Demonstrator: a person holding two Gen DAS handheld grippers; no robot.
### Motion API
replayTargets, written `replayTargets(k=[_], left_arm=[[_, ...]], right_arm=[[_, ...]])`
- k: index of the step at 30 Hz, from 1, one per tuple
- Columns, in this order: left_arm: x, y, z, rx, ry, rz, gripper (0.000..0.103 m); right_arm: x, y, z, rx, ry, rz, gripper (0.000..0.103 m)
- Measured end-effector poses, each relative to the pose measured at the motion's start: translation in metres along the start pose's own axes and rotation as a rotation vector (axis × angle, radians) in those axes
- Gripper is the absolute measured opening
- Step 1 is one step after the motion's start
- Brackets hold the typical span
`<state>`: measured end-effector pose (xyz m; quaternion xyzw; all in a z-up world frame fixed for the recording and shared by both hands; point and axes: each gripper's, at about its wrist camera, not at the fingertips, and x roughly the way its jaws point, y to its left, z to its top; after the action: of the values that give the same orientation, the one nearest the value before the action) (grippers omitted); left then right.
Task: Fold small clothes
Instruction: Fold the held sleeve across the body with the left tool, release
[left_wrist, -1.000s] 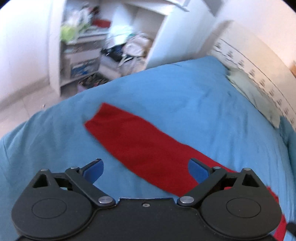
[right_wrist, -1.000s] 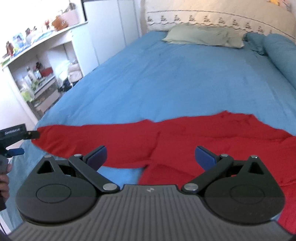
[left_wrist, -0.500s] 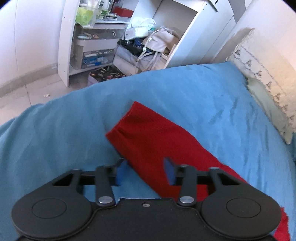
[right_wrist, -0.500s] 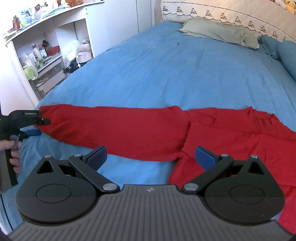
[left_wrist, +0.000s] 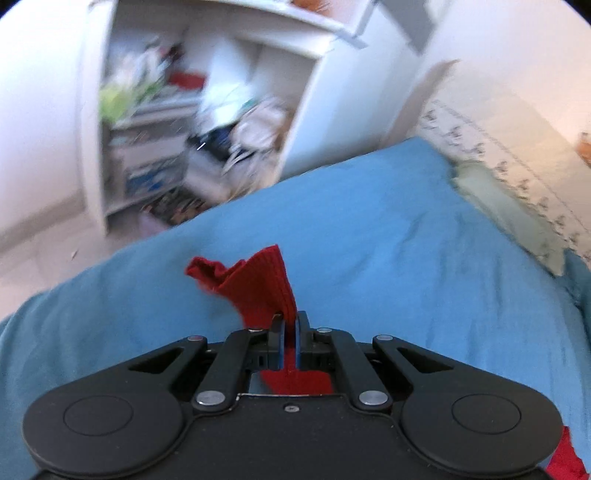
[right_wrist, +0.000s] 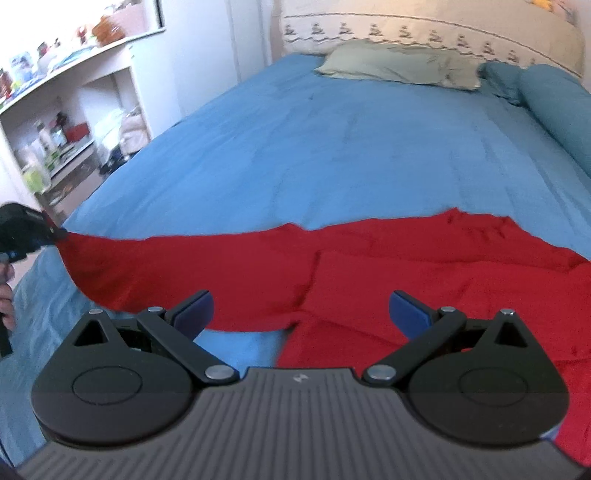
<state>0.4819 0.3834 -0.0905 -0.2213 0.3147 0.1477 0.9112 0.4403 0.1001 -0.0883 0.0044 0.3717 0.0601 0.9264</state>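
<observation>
A red long-sleeved top (right_wrist: 424, 273) lies on the blue bed cover (right_wrist: 332, 147), one sleeve (right_wrist: 192, 269) stretched to the left. My left gripper (left_wrist: 290, 325) is shut on the ribbed cuff (left_wrist: 262, 284) of that sleeve and holds it lifted off the bed. In the right wrist view the left gripper (right_wrist: 22, 229) shows at the far left with the sleeve end in it. My right gripper (right_wrist: 299, 310) is open and empty, hovering just above the top where the sleeve meets the body.
A pale green pillow (right_wrist: 399, 64) and a blue bolster (right_wrist: 554, 103) lie at the head of the bed by a cream headboard (right_wrist: 424, 29). White shelves (left_wrist: 177, 122) full of clutter stand beyond the bed's left edge.
My left gripper closed on the sleeve cuff and lifted it off the bed. The right gripper stayed open above the top.
</observation>
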Motion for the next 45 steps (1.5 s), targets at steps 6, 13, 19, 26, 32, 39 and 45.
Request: replayTargets(k=[6, 13, 19, 26, 32, 39, 45], left_arm=[[-0.035, -0.11, -0.006, 0.144, -0.085, -0.144, 0.004], [-0.058, -0.262, -0.063, 0.256, -0.045, -0.352, 0.004], [-0.044, -0.365, -0.158, 0.371, 0.115, -0.441, 0.004], [-0.004, -0.408, -0.273, 0.499, 0.292, -0.361, 0.004], [0.005, -0.408, -0.302, 0.532, 0.311, -0.31, 0.006], [-0.019, -0.403, -0.282, 0.517, 0.261, -0.351, 0.075], [-0.044, -0.362, -0.229, 0.455, 0.165, -0.299, 0.098]], right_arm=[[-0.016, -0.057, -0.003, 0.084, -0.021, -0.025, 0.103], [-0.051, -0.151, -0.01, 0.129, -0.053, -0.079, 0.103], [-0.089, -0.256, -0.024, 0.199, -0.054, -0.152, 0.103], [-0.101, -0.349, -0.059, 0.349, 0.011, -0.161, 0.103], [-0.091, -0.371, -0.085, 0.407, 0.064, -0.123, 0.103], [-0.08, -0.364, -0.076, 0.385, 0.065, -0.082, 0.103], [-0.055, -0.346, -0.052, 0.387, 0.106, -0.029, 0.103]])
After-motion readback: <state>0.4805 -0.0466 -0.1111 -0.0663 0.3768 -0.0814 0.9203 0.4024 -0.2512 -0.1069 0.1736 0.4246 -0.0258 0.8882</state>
